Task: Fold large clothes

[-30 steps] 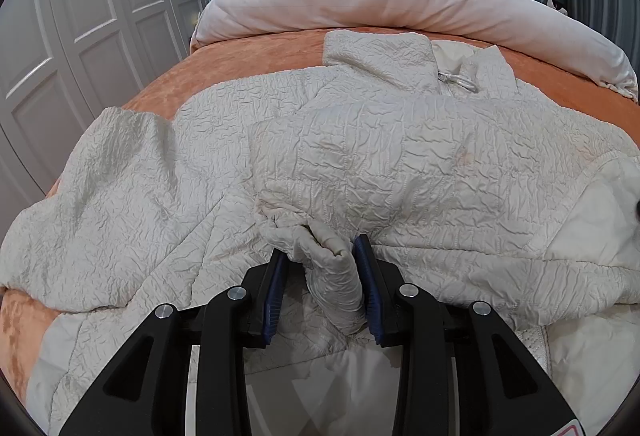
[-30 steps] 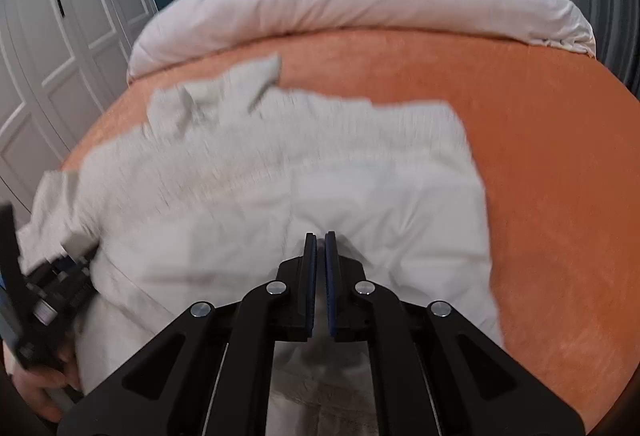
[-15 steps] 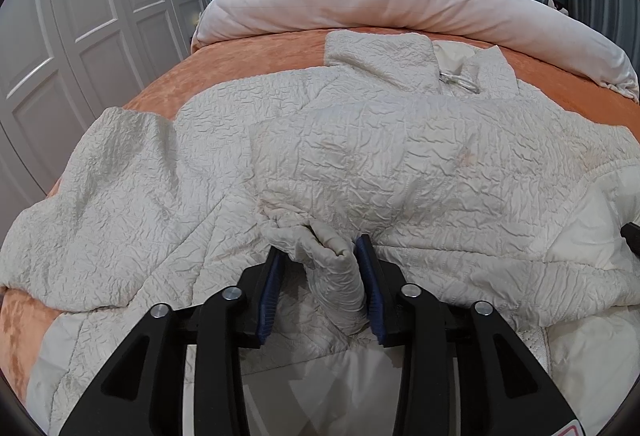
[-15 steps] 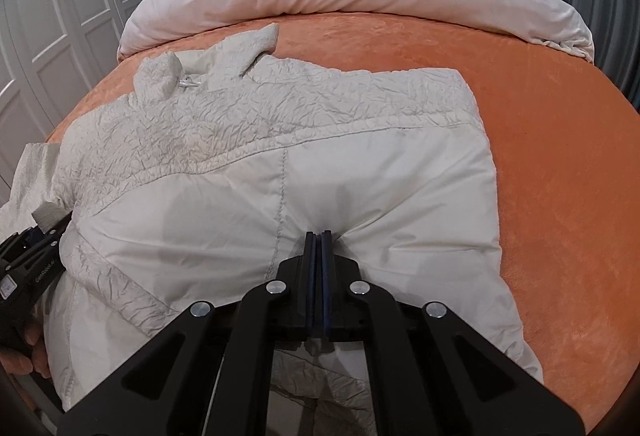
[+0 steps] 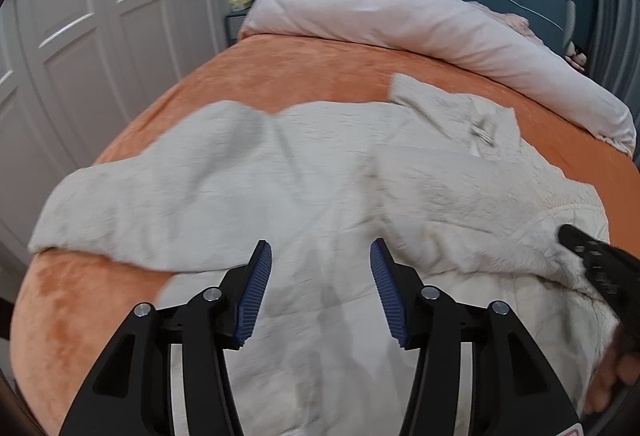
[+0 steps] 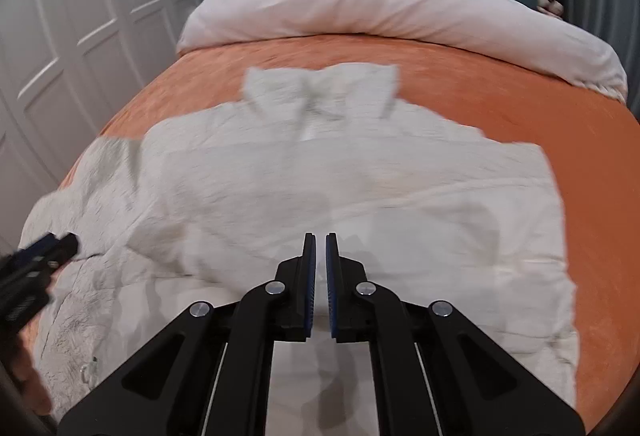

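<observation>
Cream quilted fabric fills both views: the big jacket [image 6: 320,188] lies spread on the orange bedspread [image 6: 500,104], collar [image 6: 320,88] toward the rolled white duvet [image 6: 380,8] at the head of the bed, hem toward the cameras. Judging from how it lies, we're partway in: the right side shows a smooth lining panel turned over the crinkled shell, which reads as one fold made, while in the left wrist view the sleeve [image 5: 132,204] sprawls out toward the white wardrobe doors [image 5: 100,36], not yet brought in. The left gripper [image 5: 316,290] hangs over the lower body with jaws wide apart, nothing between them. The right gripper [image 6: 320,284] sits above the hem with its blue pads nearly together, a thin gap showing and no cloth visibly caught. Both pictures are motion-blurred, so fine creases are hard to call. Left to do, I'd say: sleeve in, then halve the body bottom to collar.
</observation>
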Available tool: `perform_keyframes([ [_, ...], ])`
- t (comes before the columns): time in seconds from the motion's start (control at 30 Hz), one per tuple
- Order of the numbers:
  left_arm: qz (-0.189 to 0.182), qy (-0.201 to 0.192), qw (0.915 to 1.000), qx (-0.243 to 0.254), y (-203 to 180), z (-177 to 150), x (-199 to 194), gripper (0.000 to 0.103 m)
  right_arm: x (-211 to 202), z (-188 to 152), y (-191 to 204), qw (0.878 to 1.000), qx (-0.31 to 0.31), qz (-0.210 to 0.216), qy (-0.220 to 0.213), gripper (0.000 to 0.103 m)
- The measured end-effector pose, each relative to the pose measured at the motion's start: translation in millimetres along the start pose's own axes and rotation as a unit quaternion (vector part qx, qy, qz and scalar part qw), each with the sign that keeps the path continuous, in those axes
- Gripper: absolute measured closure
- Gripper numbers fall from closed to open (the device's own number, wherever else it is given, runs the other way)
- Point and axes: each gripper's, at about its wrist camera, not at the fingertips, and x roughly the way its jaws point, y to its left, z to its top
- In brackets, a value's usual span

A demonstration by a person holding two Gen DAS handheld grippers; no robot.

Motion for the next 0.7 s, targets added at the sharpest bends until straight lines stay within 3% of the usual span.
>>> perform_keyframes([
  [0.1,0.005,0.005,0.9998,-0.016,27,2,-14,0.049,19,-4,21,1.0,-0.006,0.004,0.027,0.098],
  [0.2,0.004,0.012,0.9993,-0.034,54,1,-23,0.048,38,-12,33,0.999,-0.02,-0.02,0.045,0.098],
  [0.4,0.016,0.019,0.9979,-0.06,101,-3,-28,0.048,43,-18,50,0.995,-0.057,-0.067,0.041,0.098],
  [0.57,0.039,0.024,0.9962,-0.074,133,-6,-22,0.048,32,-8,64,0.998,-0.041,-0.038,0.02,0.098],
  [0.7,0.063,0.034,0.9935,-0.088,161,-7,-8,0.047,58,-13,74,0.996,-0.062,-0.059,0.039,0.098],
])
